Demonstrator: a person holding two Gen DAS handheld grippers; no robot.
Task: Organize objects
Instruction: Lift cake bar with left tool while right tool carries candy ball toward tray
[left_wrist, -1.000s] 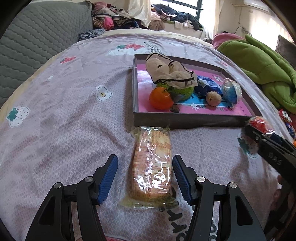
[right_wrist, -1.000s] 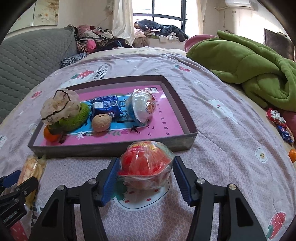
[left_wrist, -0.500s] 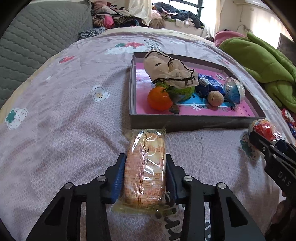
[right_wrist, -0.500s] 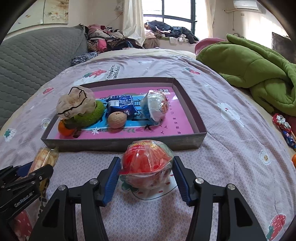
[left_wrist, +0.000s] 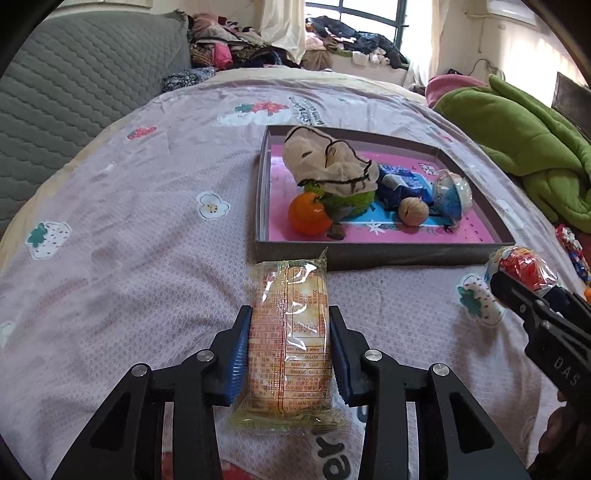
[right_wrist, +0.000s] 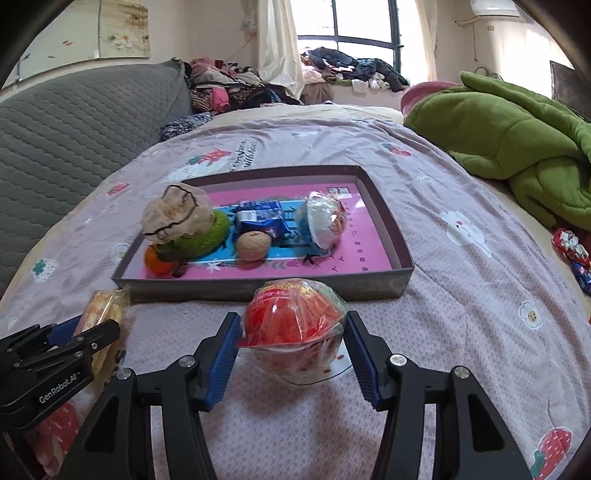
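Observation:
My left gripper (left_wrist: 289, 350) is shut on a long wrapped biscuit pack (left_wrist: 288, 336) and holds it just above the bedsheet, in front of the tray. My right gripper (right_wrist: 291, 354) is shut on a red ball-shaped snack in clear wrap (right_wrist: 293, 325), also in front of the tray. The dark tray (right_wrist: 266, 286) with a pink floor holds an orange (left_wrist: 308, 214), a green pad under a beige cloth (left_wrist: 328, 166), a blue packet (left_wrist: 404, 184), a walnut (left_wrist: 413, 210) and a blue-white capsule (left_wrist: 452, 192). The right gripper and red snack show at the right of the left wrist view (left_wrist: 528, 269).
A green blanket (right_wrist: 517, 140) is heaped on the right. Wrapped sweets (right_wrist: 572, 254) lie near the bed's right edge. A grey quilted headboard (right_wrist: 74, 122) stands at the left. Piled clothes (right_wrist: 258, 81) lie under the window beyond the bed.
My left gripper closed from open onto the biscuit pack and lifted it slightly. My right gripper kept the red snack and rose a little, drawing back from the tray.

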